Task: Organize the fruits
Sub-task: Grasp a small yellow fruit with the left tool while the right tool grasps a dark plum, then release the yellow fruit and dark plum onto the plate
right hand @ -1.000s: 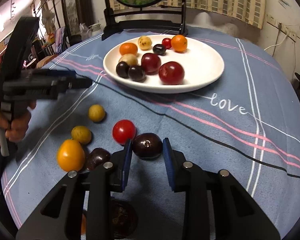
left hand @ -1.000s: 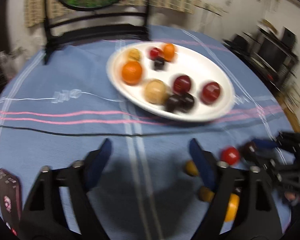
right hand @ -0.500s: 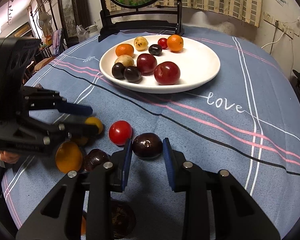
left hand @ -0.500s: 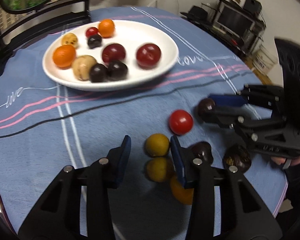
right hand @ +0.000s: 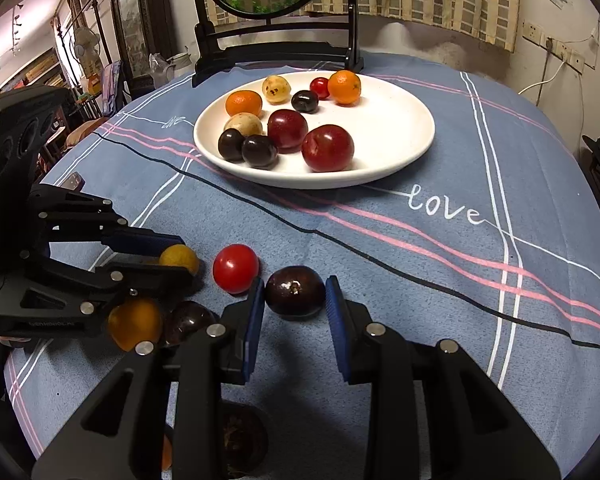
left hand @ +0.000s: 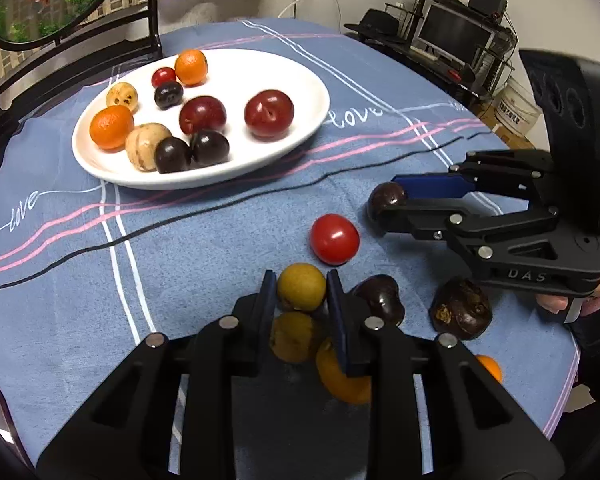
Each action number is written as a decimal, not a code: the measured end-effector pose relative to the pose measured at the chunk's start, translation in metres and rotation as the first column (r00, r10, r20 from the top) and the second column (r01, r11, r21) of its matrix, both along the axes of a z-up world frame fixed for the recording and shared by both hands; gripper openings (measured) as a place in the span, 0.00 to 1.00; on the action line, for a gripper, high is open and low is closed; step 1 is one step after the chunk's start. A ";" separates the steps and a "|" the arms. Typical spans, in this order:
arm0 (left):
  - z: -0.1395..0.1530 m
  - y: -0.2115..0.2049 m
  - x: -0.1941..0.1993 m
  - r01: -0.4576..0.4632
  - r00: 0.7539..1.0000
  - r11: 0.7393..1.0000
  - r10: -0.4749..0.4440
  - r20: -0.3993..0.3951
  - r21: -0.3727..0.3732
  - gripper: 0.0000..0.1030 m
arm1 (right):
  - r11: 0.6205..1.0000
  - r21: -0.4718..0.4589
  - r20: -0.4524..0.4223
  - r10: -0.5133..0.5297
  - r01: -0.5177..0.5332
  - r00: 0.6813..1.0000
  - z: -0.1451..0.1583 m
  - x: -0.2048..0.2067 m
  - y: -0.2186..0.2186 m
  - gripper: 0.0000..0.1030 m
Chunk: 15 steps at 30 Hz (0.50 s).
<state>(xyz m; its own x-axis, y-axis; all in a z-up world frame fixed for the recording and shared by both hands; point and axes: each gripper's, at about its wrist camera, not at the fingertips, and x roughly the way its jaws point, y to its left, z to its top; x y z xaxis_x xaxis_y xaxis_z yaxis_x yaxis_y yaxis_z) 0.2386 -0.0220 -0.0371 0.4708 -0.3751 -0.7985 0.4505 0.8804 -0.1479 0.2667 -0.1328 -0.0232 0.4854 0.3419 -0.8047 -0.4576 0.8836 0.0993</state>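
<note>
Currently both grippers sit low over the blue-clothed desk (right hand: pixel 440 240), among the loose fruit at its near edge. Left gripper (left hand: pixel 301 292): jaws narrowed onto a small yellow fruit (left hand: pixel 301 286), blue pads touching both of its sides; fruit rests on the cloth. Right gripper (right hand: pixel 295 294): jaws part open around a dark plum (right hand: pixel 295 290); the left pad meets the plum's side, a thin gap shows at the right pad, so not gripped.

Red tomato (right hand: pixel 236 268) lies between the two grippers, just beside the dark plum. A second yellow fruit (left hand: pixel 294 336) and an orange fruit (left hand: pixel 340 376) lie under the left gripper's fingers. Another dark plum (left hand: pixel 380 298) sits just right of the left gripper, with a rough brown-purple fruit (left hand: pixel 460 308) beyond it.

White plate (right hand: pixel 400 128) stands farther back on the desk, well apart from the loose fruit. It holds two oranges, two red plums, three dark plums, two tan fruits and a small red one, grouped on its left half in the right wrist view.
</note>
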 end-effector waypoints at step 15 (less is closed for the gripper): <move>0.047 0.027 0.096 -0.287 0.947 0.951 0.300 0.114 -0.119 0.25 | 0.962 0.223 0.097 -0.181 0.155 0.979 0.022 0.096 -0.008 0.30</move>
<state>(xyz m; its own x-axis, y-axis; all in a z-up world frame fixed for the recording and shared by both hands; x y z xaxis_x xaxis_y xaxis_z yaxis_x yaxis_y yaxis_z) 0.3345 0.0046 0.0095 0.6682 -0.2797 -0.6894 0.1957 0.9601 -0.1999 0.3623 -0.1410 -0.0011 0.6360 0.4049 -0.6570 -0.3239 0.9127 0.2489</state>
